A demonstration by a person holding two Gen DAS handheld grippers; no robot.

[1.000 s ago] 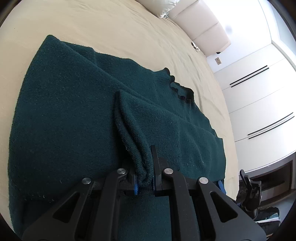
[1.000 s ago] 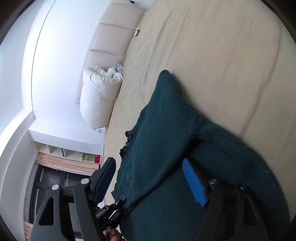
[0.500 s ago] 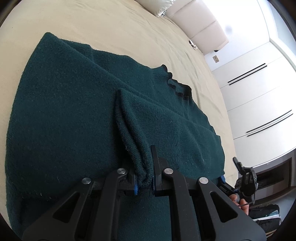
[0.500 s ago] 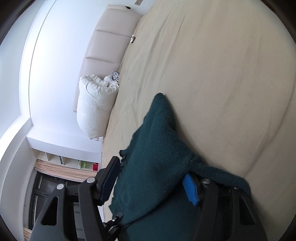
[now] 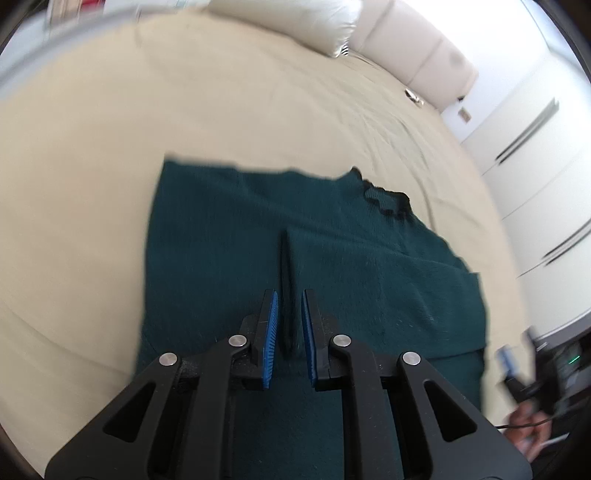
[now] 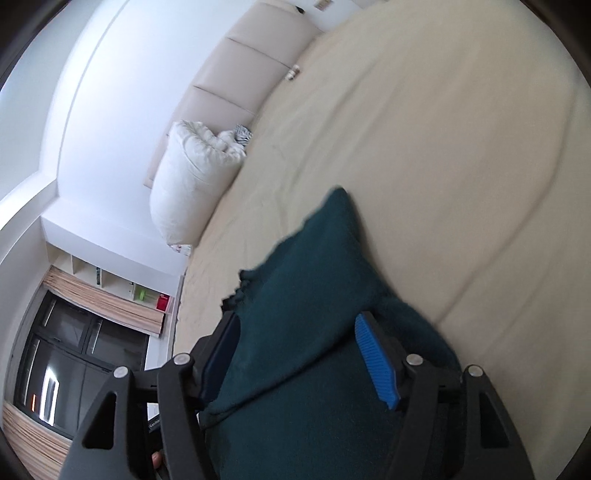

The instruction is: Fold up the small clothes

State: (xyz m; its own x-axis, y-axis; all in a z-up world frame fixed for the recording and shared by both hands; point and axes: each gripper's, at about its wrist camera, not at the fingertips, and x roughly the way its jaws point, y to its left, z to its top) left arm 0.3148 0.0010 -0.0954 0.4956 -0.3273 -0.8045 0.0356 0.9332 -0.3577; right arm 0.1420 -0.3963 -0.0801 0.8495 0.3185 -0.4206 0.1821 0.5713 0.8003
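A dark green knitted sweater (image 5: 369,280) lies flat on the beige bed sheet (image 5: 221,110), its frilled collar (image 5: 386,201) towards the headboard. My left gripper (image 5: 289,295) hovers above its middle; the jaws are opening, blue pads a little apart, with only a dark fold line of the cloth below the gap. In the right wrist view the sweater (image 6: 314,295) fills the space between the jaws of my right gripper (image 6: 295,317). Those jaws are opening and stand wide, and I see no pad pressing on the cloth. The picture is blurred.
A white pillow (image 5: 295,22) and a padded cream headboard (image 5: 417,55) lie at the bed's far end. White wardrobe doors (image 5: 535,147) stand at the right. A hand (image 5: 524,421) shows past the sweater's right edge. Shelves (image 6: 110,280) and a dark window (image 6: 66,354) are beside the bed.
My left gripper has let go of the bunched sleeve fold and risen; the fold now lies flat on the sweater. The right gripper has lifted and rolled, its jaws staying wide.
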